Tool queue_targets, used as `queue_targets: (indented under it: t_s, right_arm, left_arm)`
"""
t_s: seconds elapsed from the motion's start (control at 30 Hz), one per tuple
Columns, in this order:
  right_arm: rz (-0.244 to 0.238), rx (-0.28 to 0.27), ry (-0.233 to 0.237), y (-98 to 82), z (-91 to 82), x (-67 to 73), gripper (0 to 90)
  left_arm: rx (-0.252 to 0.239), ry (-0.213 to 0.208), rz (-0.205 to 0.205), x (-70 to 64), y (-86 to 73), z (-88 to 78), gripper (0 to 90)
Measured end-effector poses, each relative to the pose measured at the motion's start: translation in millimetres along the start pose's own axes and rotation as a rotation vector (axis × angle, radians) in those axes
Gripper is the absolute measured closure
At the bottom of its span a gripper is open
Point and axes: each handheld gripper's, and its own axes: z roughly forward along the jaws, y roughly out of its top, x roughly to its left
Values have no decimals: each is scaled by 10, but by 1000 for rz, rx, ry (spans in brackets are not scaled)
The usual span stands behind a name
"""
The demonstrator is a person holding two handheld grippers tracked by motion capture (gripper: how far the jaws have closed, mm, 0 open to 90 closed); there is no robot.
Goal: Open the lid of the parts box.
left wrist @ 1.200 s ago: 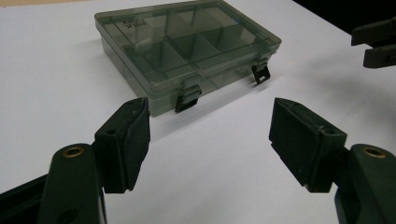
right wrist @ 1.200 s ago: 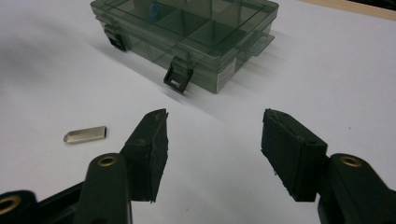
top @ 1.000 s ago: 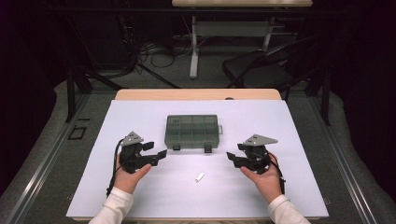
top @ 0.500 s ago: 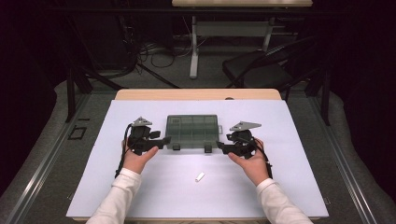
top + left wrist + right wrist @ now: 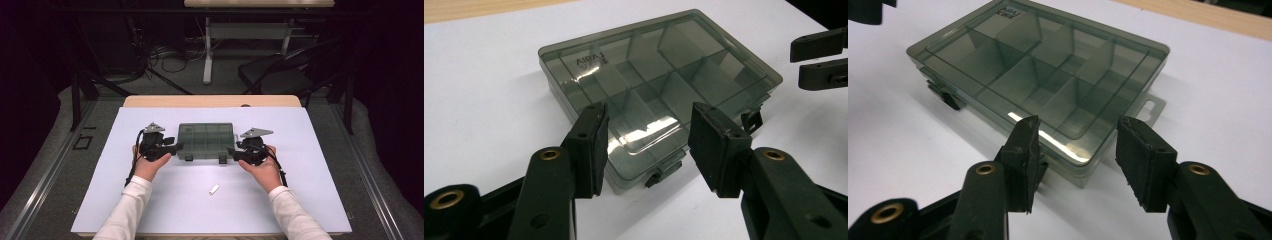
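A smoky clear plastic compartment box (image 5: 206, 139) lies shut on the white sheet, its two latches facing the person. My left gripper (image 5: 173, 146) is at the box's left front corner and my right gripper (image 5: 233, 152) at its right front corner. In the left gripper view the jaws (image 5: 649, 110) straddle a corner of the box (image 5: 659, 75) with a gap at the pads. In the right gripper view the jaws (image 5: 1079, 122) frame another corner of the box (image 5: 1038, 65) in the same way. Both pairs of jaws have just been closing, and neither presses on the box.
A small white piece (image 5: 214, 189) lies on the white sheet (image 5: 310, 165) in front of the box, between the forearms. The wooden table edge (image 5: 210, 101) runs behind the sheet. Beyond it are a dark chair (image 5: 280, 75) and floor cables.
Both hands moved forward and inward from the sheet's sides to the box's front corners. Both pairs of jaws narrowed around those corners.
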Motion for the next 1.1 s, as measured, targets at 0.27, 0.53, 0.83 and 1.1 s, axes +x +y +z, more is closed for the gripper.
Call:
queue_targets:
  t_s: [0.27,0.53,0.83,1.1]
  right_arm:
    - [14,5,5,-30,27,34,547]
    - [-1,9,21,-76,64,93,630]
    - [3,9,28,-139,71,123,789]
    - [-2,33,30,-193,106,140,866]
  left_arm:
    - [-18,-12,-8,-30,-65,29,532]
    - [22,-19,38,-113,-113,71,639]
    - [40,-6,26,-164,-237,100,846]
    - [74,9,-14,-150,-340,139,898]
